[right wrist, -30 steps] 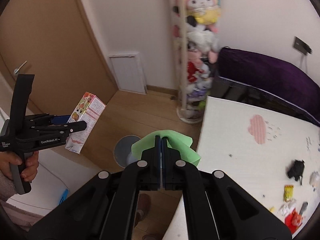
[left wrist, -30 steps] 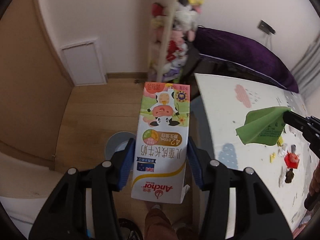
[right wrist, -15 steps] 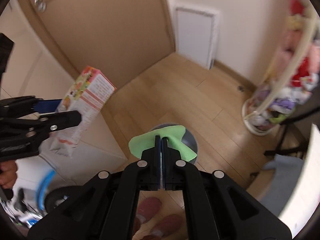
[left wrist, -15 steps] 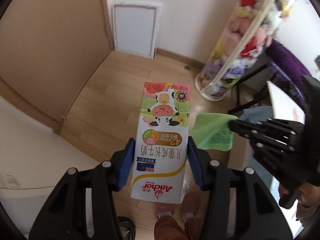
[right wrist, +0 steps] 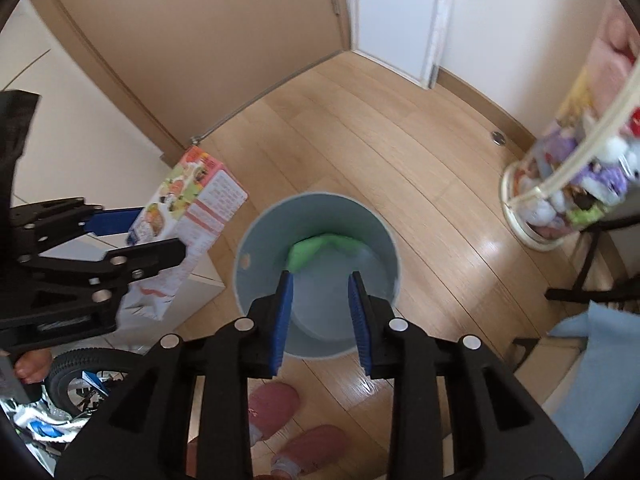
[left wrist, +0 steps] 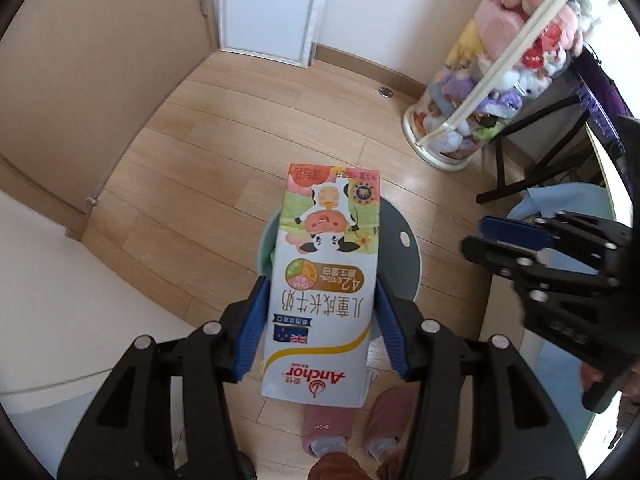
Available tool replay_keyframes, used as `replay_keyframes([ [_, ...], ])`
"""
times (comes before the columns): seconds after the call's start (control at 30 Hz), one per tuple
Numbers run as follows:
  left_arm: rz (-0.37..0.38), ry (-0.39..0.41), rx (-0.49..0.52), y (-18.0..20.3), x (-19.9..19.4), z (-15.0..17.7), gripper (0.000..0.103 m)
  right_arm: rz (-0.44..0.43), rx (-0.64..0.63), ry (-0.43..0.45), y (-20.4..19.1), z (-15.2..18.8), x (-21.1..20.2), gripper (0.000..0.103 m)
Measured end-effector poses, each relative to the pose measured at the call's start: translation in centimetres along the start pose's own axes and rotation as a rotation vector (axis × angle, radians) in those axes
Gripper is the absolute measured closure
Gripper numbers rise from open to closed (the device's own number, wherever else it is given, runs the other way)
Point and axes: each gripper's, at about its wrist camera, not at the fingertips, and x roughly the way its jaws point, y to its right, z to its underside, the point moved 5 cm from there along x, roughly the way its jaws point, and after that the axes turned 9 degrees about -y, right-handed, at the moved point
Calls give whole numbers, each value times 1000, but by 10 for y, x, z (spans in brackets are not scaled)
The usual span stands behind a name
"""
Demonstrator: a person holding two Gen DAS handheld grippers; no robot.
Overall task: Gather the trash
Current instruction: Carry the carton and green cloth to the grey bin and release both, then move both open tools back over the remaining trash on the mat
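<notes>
A round grey bin (right wrist: 256, 240) stands on the wooden floor. My right gripper (right wrist: 320, 278) hangs just above its mouth, jaws opening with nothing between the blue pads. A crumpled green paper (right wrist: 320, 248) lies loose inside the bin, past the fingertips. My left gripper (left wrist: 320, 282) is shut on a white milk carton (left wrist: 324, 280) with a cartoon cow, held upside down above the bin's rim (left wrist: 404, 248). In the right wrist view the carton (right wrist: 200, 204) and left gripper (right wrist: 160, 236) sit left of the bin. The right gripper (left wrist: 476, 234) shows at the right of the left wrist view.
A person's pink slippers (right wrist: 276, 404) stand by the near side of the bin. A tall clear column of plush toys (left wrist: 500, 80) stands at the right, with a black stand (left wrist: 532, 160) and blue cloth (right wrist: 600, 360) beside it. A small bicycle wheel (right wrist: 84, 376) is at lower left.
Both hands have dropped from table height to the bin. The right jaws have parted and the green paper has left them and fallen into the bin. The carton stays gripped.
</notes>
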Motion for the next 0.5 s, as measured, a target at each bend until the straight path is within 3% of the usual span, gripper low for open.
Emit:
replay_keyframes([
  [0.13, 20, -5, 46, 11, 25, -8, 47, 15, 56, -3, 21, 13, -9, 73],
  [0.17, 23, -9, 56, 14, 31, -10, 36, 22, 68, -4, 27, 15, -10, 73],
  [0.23, 15, -10, 70, 19, 44, -13, 24, 30, 90, -3, 36, 22, -12, 73],
  [0.37, -21, -49, 105, 29, 52, -15, 24, 41, 141, 2, 51, 33, -18, 73],
  [0.5, -62, -47, 173, 47, 19, -15, 24, 45, 209, 29, 54, 50, -50, 73],
])
